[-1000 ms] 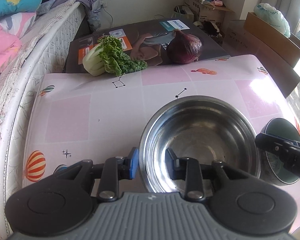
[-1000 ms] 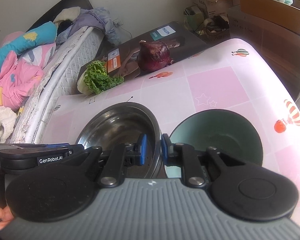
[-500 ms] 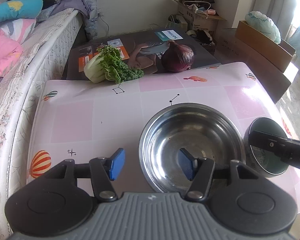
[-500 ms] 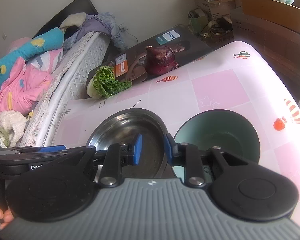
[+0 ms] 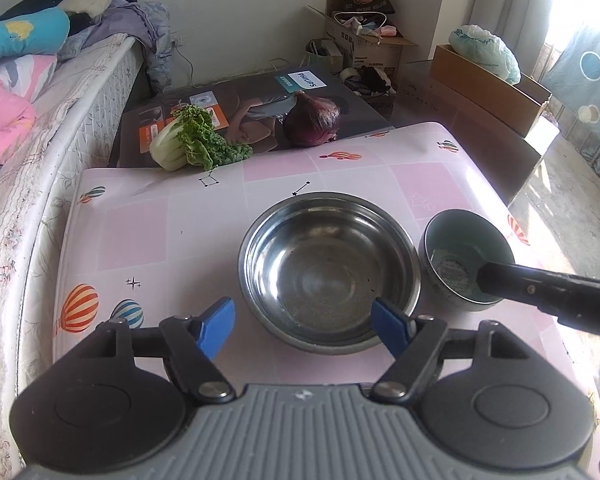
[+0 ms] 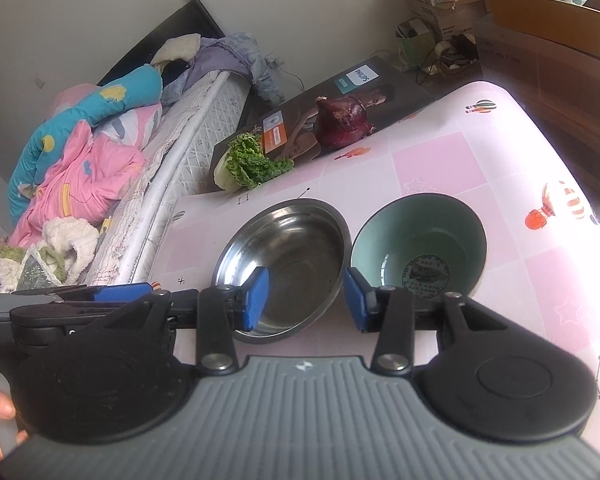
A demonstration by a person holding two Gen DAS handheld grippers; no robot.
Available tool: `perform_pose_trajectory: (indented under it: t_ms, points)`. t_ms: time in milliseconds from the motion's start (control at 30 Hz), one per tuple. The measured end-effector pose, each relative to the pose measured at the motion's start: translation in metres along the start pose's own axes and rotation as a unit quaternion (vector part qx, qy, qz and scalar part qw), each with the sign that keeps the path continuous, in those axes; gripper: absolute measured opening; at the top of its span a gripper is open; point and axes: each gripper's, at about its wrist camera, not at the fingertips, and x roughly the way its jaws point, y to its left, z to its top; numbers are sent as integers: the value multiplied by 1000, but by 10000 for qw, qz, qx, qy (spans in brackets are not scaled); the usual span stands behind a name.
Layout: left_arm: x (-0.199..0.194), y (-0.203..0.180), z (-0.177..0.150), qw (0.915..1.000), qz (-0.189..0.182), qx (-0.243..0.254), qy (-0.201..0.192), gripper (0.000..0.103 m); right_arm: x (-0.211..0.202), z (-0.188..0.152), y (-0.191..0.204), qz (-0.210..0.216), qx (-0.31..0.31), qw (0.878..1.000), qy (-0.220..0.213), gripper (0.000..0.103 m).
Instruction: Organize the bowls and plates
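Ahead of both my grippers lies the table (image 5: 188, 236), the biggest thing here, covered in a pink-and-white checked cloth printed with balloons and small stars. Beyond its far edge, well past my fingertips, I see a dark printed carton (image 5: 260, 108) lying flat, with a leafy green vegetable (image 5: 192, 146) at its near-left corner and a purple onion-like bulb (image 5: 312, 124) to the right of that. Closer in, the steel bowl (image 5: 330, 268) sits upright on the cloth directly in front of my left gripper (image 5: 304, 326), its near rim just beyond the blue pads. That gripper's jaws have just been opening and now stand wide, with nothing pressed between them; the right pad shows against the bowl's near rim, and I cannot tell whether it touches. Just right of the steel bowl stands the smaller green bowl (image 6: 420, 240), upright, dark outside, pale green inside with a round printed mark at the bottom; the 2 rims are almost touching. My right gripper (image 6: 306, 298) hangs in front of the gap between the 2 bowls, its jaws also just opened, to a moderate gap, and holding nothing. From the left wrist view, its black finger crosses in front of the green bowl's near right side.
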Motion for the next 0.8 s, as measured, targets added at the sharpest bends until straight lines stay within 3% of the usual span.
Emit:
perform_pose_trajectory:
  t_ms: [800]
  points:
    - [-22, -52, -21, 9990, -293, 350, 27, 77, -80, -28, -36, -50, 308, 9992, -234, 42]
